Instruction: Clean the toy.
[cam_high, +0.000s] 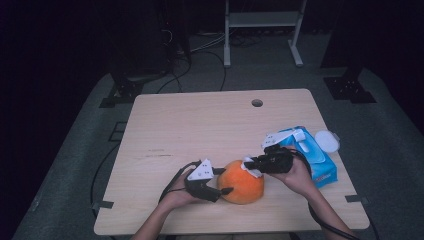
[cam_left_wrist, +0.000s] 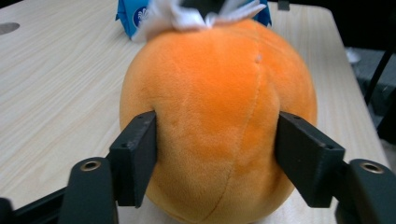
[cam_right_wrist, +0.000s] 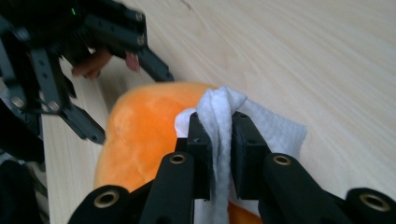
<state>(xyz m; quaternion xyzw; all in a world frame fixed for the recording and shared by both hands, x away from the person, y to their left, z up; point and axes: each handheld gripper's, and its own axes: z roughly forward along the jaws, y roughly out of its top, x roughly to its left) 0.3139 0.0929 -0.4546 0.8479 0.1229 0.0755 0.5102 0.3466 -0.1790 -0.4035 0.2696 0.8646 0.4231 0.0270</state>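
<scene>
An orange plush ball rests on the wooden table near its front edge. My left gripper reaches in from the left, and its jaws press against both sides of the ball. My right gripper comes in from the right at the top of the ball. It is shut on a folded white wipe, which lies against the ball's top. The wipe also shows as a crumpled white bunch above the ball in the left gripper view.
A blue pack of wipes lies at the right side of the table, just behind my right hand. A round white lid sits at its far edge. A cable hole is near the table's far edge.
</scene>
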